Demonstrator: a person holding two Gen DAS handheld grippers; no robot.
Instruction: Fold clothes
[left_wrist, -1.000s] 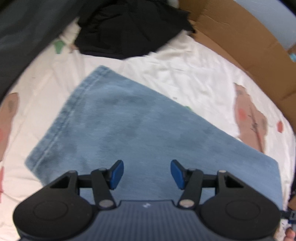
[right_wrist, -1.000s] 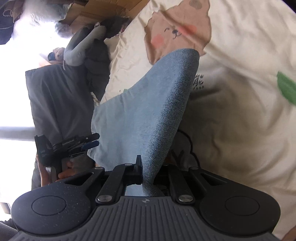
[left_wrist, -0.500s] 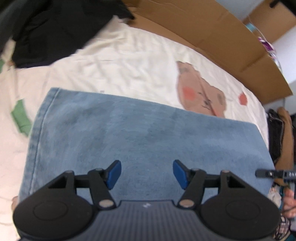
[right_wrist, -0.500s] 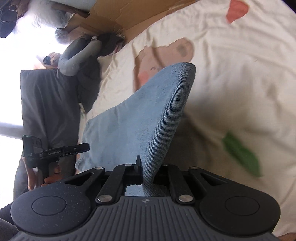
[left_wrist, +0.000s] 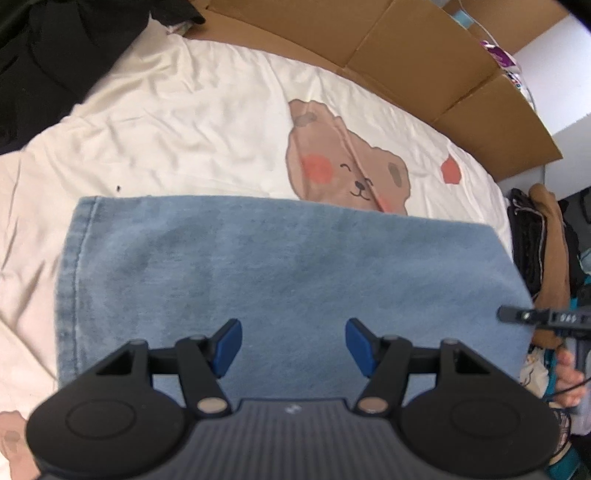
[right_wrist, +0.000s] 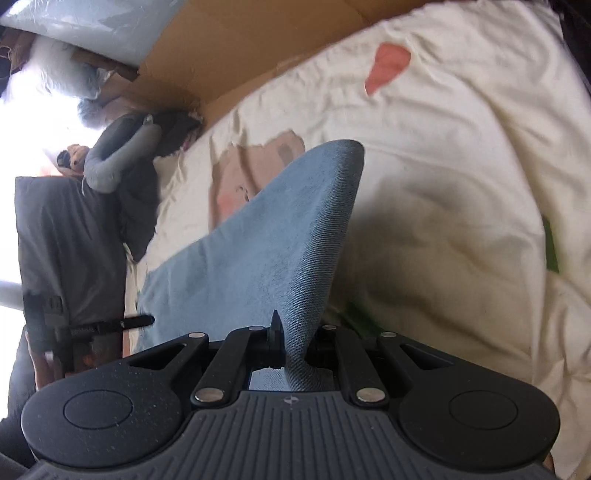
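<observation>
Now the blue denim garment (left_wrist: 295, 280) lies spread on the bed sheet (left_wrist: 207, 122), directly under and ahead of the left gripper (left_wrist: 293, 343). That gripper stands wide, its blue pads (left_wrist: 227, 341) apart above the cloth, with nothing between them. The right gripper (right_wrist: 291, 343) is closed narrow on a fold of the same denim (right_wrist: 266, 251), which rises from between its fingers and goes forward and to the left, away from it. In the right wrist view the left gripper (right_wrist: 110, 325) shows at the left, beside the garment's edge.

Compared with one second ago, the garment in the left view no longer runs diagonally; its far edge now lies nearly level across the picture. The printed bear (left_wrist: 347, 162) on the sheet has come to just beyond that far edge, and the black clothes (left_wrist: 55, 48) have shifted to the far left corner. Cardboard (left_wrist: 424, 62) fills more of the background.

The garment's long axis runs left to right across the left gripper, with the stitched hem (left_wrist: 74, 280) at the left end.
</observation>
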